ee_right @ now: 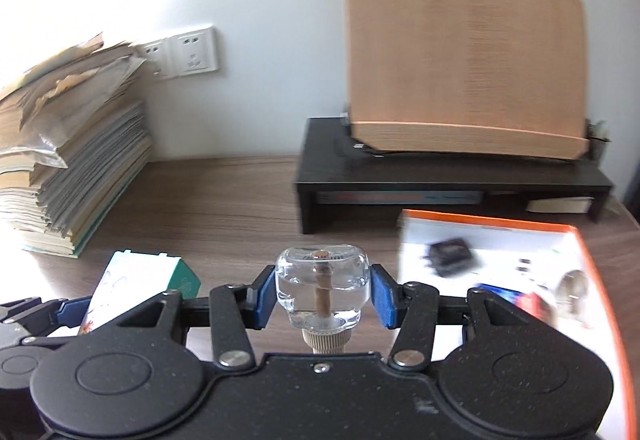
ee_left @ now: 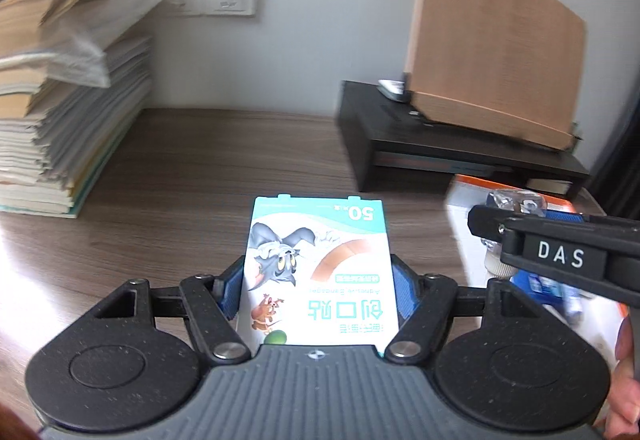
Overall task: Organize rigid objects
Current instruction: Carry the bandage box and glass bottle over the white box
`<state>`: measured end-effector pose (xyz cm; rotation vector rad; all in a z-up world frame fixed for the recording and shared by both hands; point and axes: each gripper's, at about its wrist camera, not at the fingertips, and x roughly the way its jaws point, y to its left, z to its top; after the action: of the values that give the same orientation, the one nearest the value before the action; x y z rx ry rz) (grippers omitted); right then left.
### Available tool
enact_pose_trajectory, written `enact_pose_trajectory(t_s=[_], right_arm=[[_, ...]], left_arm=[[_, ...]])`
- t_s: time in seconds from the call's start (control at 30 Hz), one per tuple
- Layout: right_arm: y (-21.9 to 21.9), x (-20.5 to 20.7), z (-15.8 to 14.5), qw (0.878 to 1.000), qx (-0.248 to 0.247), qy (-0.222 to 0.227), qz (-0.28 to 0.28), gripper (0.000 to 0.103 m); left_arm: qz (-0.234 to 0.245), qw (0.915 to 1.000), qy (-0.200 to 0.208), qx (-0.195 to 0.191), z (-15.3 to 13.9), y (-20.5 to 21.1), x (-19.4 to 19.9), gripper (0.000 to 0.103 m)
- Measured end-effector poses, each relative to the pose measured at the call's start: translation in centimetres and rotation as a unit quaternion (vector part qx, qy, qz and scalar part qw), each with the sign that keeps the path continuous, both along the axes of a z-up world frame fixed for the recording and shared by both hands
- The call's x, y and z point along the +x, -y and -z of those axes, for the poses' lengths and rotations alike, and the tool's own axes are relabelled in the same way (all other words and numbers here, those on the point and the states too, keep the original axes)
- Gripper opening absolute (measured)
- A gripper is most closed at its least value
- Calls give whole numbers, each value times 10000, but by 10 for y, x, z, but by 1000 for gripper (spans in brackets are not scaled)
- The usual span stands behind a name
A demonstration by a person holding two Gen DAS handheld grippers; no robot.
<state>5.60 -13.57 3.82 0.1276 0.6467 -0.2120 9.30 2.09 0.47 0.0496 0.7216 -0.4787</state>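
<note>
Gripping plaster box (ee_left: 320, 272) flat between pads, left tongs (ee_left: 318, 280) carry it clear above bench (ee_left: 224, 160); paper stack (ee_left: 60, 100) left, black stand (ee_left: 440, 144) ahead.

Right view: right tongs (ee_right: 323, 290) clamp glass bottle (ee_right: 322, 282), cap toward camera; orange-rimmed tray (ee_right: 500, 228) lies just right, likely drop spot.

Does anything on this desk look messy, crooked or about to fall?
The paper stack at the left stands out: its top sheets are crumpled and torn, and they jut out toward the wall sockets. The plaster box and the glass bottle sit straight in the hand-held grippers, and nothing looks spilled.
</note>
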Motion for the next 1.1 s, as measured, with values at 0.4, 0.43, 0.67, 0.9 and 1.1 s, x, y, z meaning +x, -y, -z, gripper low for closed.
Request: enact_pose_trajectory(t_s=[0.4,0.43,0.67,0.9,1.1], right_arm=[[112,-121,-19,9953,-19,60,971,60],[118,-128,-20,9948,-10,54,1021,60],[153,-161,-19,9932,61,36,1158,60],[164,-164,-17,9950,112,30,993,60],[165,-162,-17,9964,132,35,842,60]], left_arm=[[873,9961,32,-98,-10,108,-71,71],[916,9957,41,-92,-10,115,-75,71],[1024,9947,79,-42,-8,148,-95,72],[917,9957,116,57,-10,162,-101,72],[817,9965,166,51,-16,159,-106,72]])
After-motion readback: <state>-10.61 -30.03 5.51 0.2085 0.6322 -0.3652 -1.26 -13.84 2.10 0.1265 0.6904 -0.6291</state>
